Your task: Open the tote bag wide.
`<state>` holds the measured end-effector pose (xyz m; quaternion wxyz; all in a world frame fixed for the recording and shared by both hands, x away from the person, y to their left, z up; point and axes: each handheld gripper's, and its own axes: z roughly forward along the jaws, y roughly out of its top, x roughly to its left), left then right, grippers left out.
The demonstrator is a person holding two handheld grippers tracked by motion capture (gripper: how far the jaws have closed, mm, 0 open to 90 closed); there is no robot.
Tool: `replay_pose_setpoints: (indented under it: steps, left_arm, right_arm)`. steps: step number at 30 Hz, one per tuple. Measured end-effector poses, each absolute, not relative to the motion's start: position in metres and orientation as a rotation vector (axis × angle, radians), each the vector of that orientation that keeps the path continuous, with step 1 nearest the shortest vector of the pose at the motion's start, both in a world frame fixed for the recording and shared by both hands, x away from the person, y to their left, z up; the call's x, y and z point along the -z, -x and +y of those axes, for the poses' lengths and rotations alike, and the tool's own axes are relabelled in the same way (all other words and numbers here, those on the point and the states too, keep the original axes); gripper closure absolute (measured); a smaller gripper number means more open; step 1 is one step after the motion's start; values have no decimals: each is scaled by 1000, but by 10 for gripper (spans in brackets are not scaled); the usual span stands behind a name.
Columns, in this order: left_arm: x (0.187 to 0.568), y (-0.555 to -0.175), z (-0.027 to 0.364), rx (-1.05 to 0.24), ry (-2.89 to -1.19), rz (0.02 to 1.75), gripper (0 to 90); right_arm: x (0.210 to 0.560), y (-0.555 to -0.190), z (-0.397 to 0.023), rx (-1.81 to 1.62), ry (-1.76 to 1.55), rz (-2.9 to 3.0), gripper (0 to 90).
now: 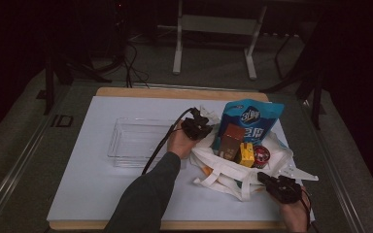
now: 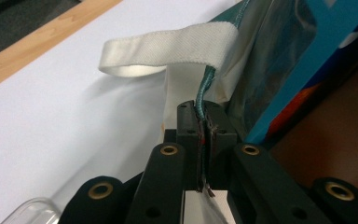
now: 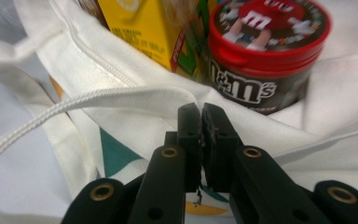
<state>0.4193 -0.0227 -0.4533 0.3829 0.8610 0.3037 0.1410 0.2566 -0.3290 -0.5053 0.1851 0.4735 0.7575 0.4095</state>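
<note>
Holding the bag (image 1: 233, 167) at two spots: left tongs (image 1: 197, 127) on its far-left rim, right tongs (image 1: 267, 180) on its near edge.

Left tongs: in the left gripper view (image 2: 205, 128) the jaws are pinched on the bag's teal-edged rim, fabric running straight down between the pads. One strap (image 2: 168, 49) loops just past the jaw tips.

Right tongs: in the right gripper view (image 3: 200, 123) the jaws are narrow, nearly together, tips against the bag's white cloth. A thread shows low in the gap; whether cloth is actually caught there is hard to tell, probably a thin fold.

The bag lies open on the counter (image 1: 87, 174), on the right half of the white sheet. Inside the bag: blue pouch (image 1: 250, 121) standing at the far side, brown box (image 1: 230, 141) in front of it, yellow carton (image 1: 246, 154) just right of the box, candy tub (image 1: 261, 155) touching the carton's right side. From the right gripper view the carton (image 3: 144, 28) and the red-lidded tub (image 3: 265, 42) sit just beyond the bag's near rim, and a cord (image 3: 51, 112) runs along that rim.

Clear tray (image 1: 138, 141) sits left of the bag, just beside the left hand (image 1: 180, 143). Right hand (image 1: 294, 213) is at the bag's near-right corner.
</note>
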Motion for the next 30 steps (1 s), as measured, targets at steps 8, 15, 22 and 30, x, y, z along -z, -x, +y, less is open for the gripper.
replay_pose_setpoints:
  steps: [8, 15, 22, 30]
  left_arm:
    - [433, -400, -5, -371, -2112, 726, 798]
    - [420, -382, 8, -369, -2033, 724, 809]
    - [430, -362, -5, -362, -2099, 643, 892]
    - [450, -357, -23, -302, -2165, 609, 898]
  right_arm:
    - [523, -260, -326, -1141, -1405, 2129, 859]
    - [527, -257, -322, -1124, -1380, 2102, 866]
    - [529, -256, -322, -1128, -1341, 2100, 866]
    - [532, -256, -325, -1161, -1328, 2101, 865]
